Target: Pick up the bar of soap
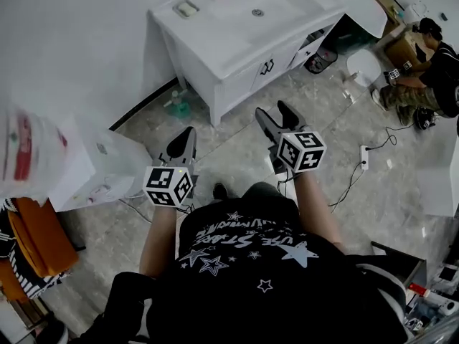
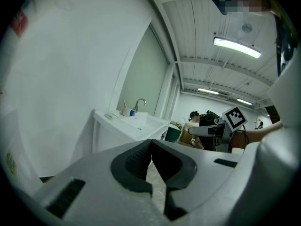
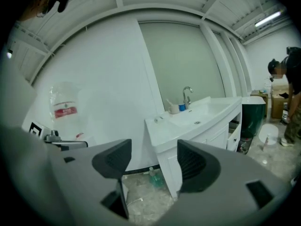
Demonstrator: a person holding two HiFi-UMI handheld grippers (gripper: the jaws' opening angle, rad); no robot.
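1. Approach stage, I'd say; the bar of soap (image 1: 187,8) sits in a small dish at the far-left corner of the white bench (image 1: 229,45) with the sink, well apart from both tools.
2. Jaws on the right hand-held gripper (image 1: 274,110) stand spread wide with nothing between them; the left hand-held gripper (image 1: 188,133) is pinched closed and empty.
3. Next move, my guess: step closer, bring the right one over the dish, straddle the bar, then squeeze.

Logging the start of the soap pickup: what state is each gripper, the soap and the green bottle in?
Left gripper: shut, empty.
Right gripper: open, empty.
Soap: lying in its dish, untouched.
Bottle: upright on the floor.
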